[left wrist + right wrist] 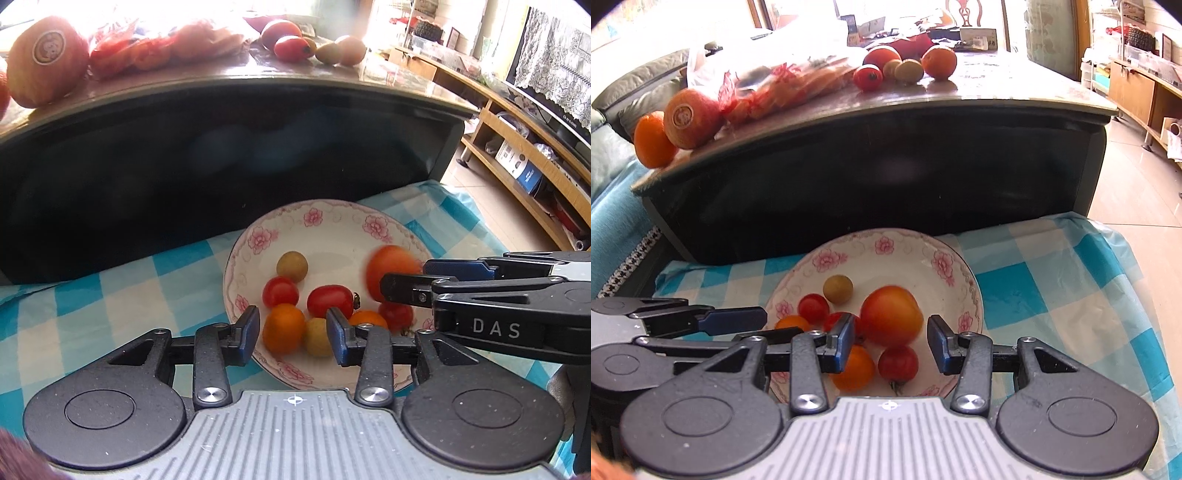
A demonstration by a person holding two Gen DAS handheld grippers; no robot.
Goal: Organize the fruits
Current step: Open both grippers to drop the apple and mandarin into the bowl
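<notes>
The large tomato (891, 314) is seen blurred in the flowered bowl (967, 291), between the spread right tool (891, 341). The left tool (293, 334) is spread too. The tool should be lifted clear without fruit being nudged.

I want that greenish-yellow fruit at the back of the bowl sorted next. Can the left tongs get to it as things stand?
Probably yes. The left tongs are open over the bowl's near rim, and the greenish-yellow fruit sits apart with space around it. They must pass above the cherry tomato and small orange fruit first.
</notes>
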